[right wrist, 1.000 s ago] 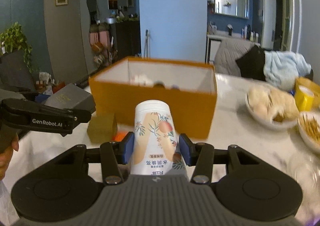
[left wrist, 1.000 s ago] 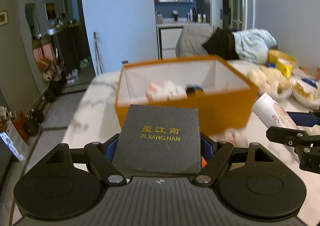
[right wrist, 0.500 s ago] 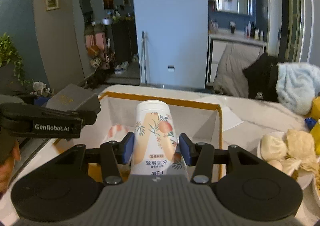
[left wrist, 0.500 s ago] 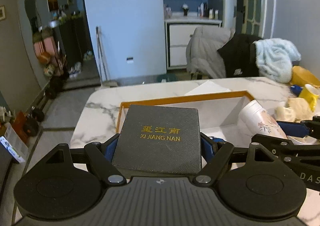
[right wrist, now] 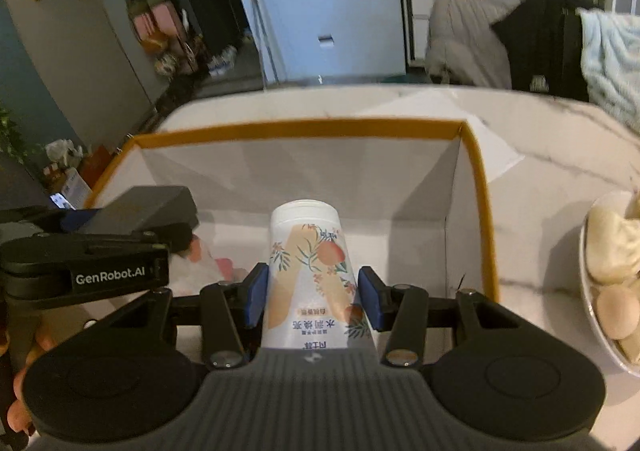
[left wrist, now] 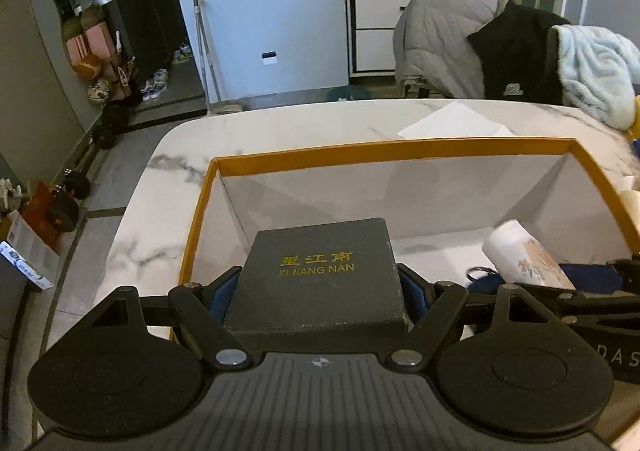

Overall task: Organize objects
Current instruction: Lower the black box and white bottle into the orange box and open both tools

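A dark grey box (left wrist: 320, 271) lettered XI JIANG NAN is clamped between the blue pads of the left gripper (left wrist: 320, 291) and is held above the near left part of the orange carton (left wrist: 392, 149), whose white inside is seen below it. A white floral bottle (right wrist: 310, 267) is gripped by the right gripper (right wrist: 312, 295), cap toward 12 o'clock, over the carton's floor. From the left wrist view, the bottle is seen at 3 o'clock of the box. A bowl of buns (right wrist: 612, 247) is set on the marble table (left wrist: 176, 155) at 3 o'clock of the carton.

Grey coat (left wrist: 438, 39), black jacket (left wrist: 516, 51) and bowl of buns (right wrist: 612, 251) nearby
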